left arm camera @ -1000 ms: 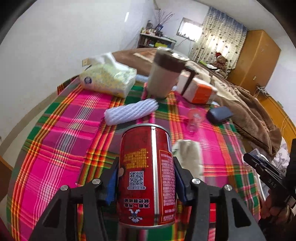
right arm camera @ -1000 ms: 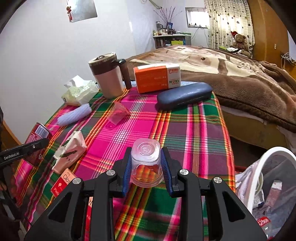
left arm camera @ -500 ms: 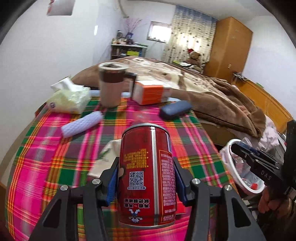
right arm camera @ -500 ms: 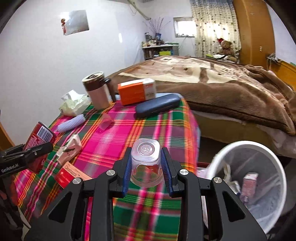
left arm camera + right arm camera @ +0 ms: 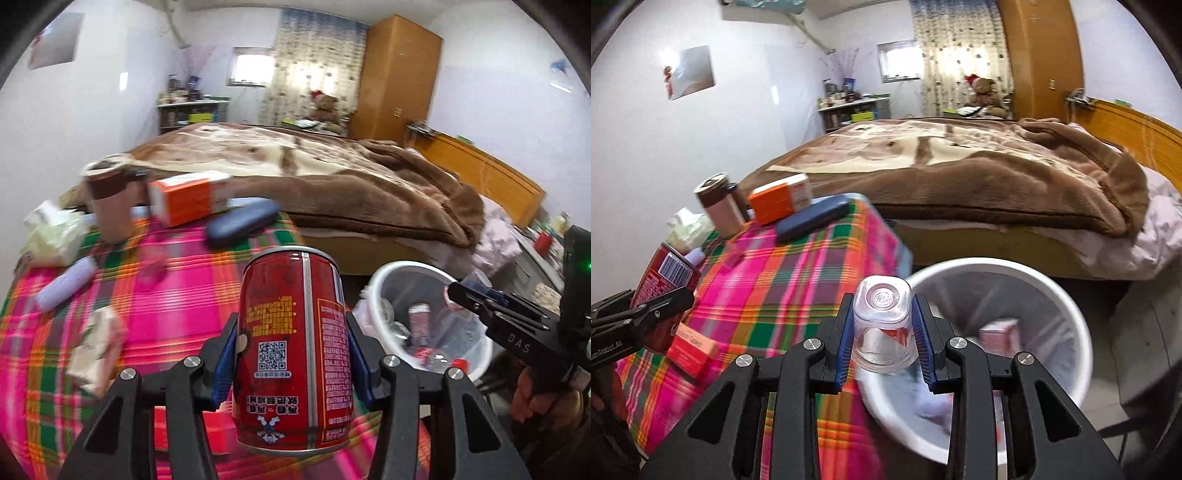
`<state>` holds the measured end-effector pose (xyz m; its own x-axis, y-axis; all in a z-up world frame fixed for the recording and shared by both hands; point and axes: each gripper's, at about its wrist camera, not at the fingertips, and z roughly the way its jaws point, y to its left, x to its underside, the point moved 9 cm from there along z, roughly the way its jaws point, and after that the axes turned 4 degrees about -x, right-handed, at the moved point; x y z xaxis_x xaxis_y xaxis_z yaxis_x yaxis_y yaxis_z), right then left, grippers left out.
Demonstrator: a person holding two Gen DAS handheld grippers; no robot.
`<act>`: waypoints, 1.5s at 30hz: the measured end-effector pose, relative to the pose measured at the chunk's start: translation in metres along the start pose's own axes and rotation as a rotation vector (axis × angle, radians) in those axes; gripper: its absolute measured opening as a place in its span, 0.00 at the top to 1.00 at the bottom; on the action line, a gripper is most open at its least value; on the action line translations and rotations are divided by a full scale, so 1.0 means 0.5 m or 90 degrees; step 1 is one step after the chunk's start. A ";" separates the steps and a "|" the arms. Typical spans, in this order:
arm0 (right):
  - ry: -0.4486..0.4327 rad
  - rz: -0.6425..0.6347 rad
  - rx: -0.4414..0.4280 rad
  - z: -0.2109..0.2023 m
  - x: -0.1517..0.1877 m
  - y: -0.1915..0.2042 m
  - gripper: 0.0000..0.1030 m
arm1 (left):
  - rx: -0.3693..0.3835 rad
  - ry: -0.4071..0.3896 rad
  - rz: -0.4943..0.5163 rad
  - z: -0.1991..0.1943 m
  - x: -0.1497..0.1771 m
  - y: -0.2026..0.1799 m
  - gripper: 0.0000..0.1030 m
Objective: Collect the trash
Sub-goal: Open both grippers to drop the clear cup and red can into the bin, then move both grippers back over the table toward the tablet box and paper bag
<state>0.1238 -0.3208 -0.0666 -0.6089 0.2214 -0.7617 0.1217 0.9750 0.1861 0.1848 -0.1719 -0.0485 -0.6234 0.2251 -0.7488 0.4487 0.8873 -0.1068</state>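
Observation:
My left gripper [image 5: 291, 362] is shut on a red drink can [image 5: 293, 347], held upright above the plaid table's right end; the can also shows at the left of the right wrist view [image 5: 666, 277]. My right gripper [image 5: 882, 332] is shut on a clear plastic cup [image 5: 882, 325], bottom facing the camera, held over the near rim of a white trash bin [image 5: 1067, 306]. The bin [image 5: 380, 280] stands on the floor right of the table and holds several pieces of trash. The right gripper shows over the bin in the left wrist view [image 5: 465, 295].
On the plaid tablecloth [image 5: 798, 280] lie a red packet [image 5: 692, 349], a crumpled carton [image 5: 98, 347], a white foam sleeve [image 5: 64, 286], a tissue pack [image 5: 55, 236], a brown mug [image 5: 109, 199], an orange box [image 5: 188, 197] and a blue case [image 5: 240, 223]. A bed with a brown blanket [image 5: 979, 173] lies behind.
Both grippers have swung right, away from the table and toward the bin. The cup now hangs over the bin's rim. The can has moved to the table's right end, still gripped.

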 end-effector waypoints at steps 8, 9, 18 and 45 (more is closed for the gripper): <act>0.002 0.040 0.054 -0.017 0.012 -0.111 0.70 | 0.070 0.016 0.041 0.060 -0.006 -0.155 0.49; 0.004 0.043 0.062 -0.017 0.014 -0.124 0.70 | 0.079 0.020 0.045 0.070 -0.005 -0.174 0.49; 0.042 0.067 0.085 -0.003 0.055 -0.193 0.69 | 0.101 0.063 0.075 0.146 0.028 -0.281 0.49; 0.045 0.090 0.091 -0.008 0.072 -0.216 0.34 | 0.105 0.061 0.054 0.145 0.033 -0.279 0.37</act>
<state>0.0855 -0.4182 -0.1117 -0.6302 0.3590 -0.6885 0.3171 0.9284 0.1938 0.1583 -0.3212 -0.0932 -0.6335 0.3405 -0.6948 0.5957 0.7877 -0.1572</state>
